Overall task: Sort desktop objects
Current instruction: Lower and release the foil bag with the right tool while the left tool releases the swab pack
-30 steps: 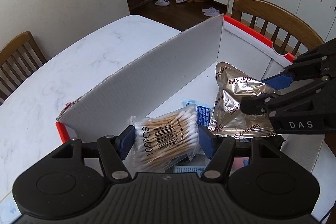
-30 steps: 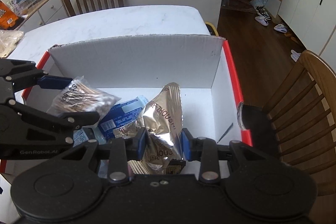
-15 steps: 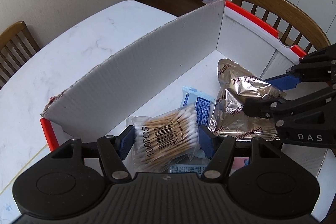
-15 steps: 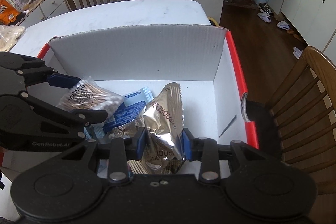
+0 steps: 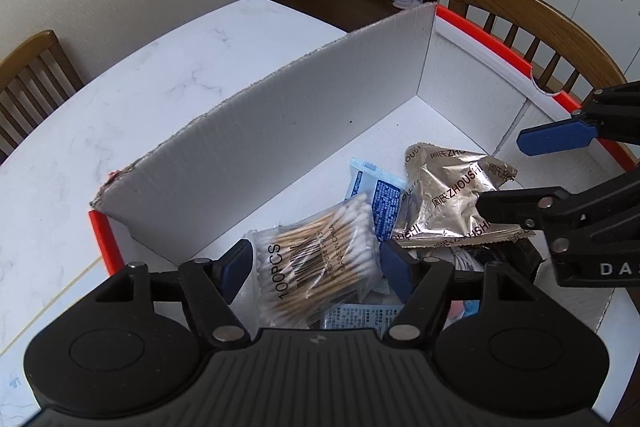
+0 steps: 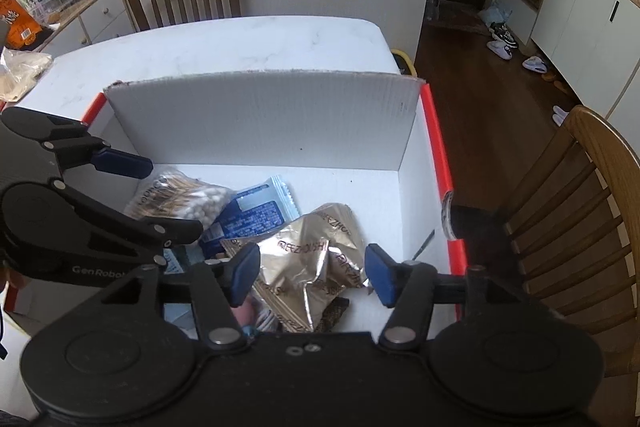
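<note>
Two handheld grippers hover over a red-edged white cardboard box (image 5: 280, 147) on a marbled white surface (image 5: 140, 87), both with their blue pads spread wide and nothing pinched. The left gripper (image 5: 316, 263) straddles a clear pack of cotton swabs (image 5: 316, 259) marked 100PCS, which lies on the box floor over a blue-and-white sachet (image 5: 380, 193) and other packets; whether the pads touch the pack cannot be told. The right gripper (image 6: 312, 273) hangs above a crumpled gold foil snack packet (image 6: 312, 251) lying just beside the swabs and overlapping the sachet. Both items sit inside the box, so this stage of sorting looks largely done. The likely trouble lies in the crowding: the two grippers stand close together over one small heap, and a careless lift or turn could knock one against the other, or snag the loose foil and drag it back out. The swab pack's slick film could also cling to a pad. Each gripper points down and forward into the box, the left from the near-left corner, the right from the side by the wooden chair (image 6: 592, 207)
</note>
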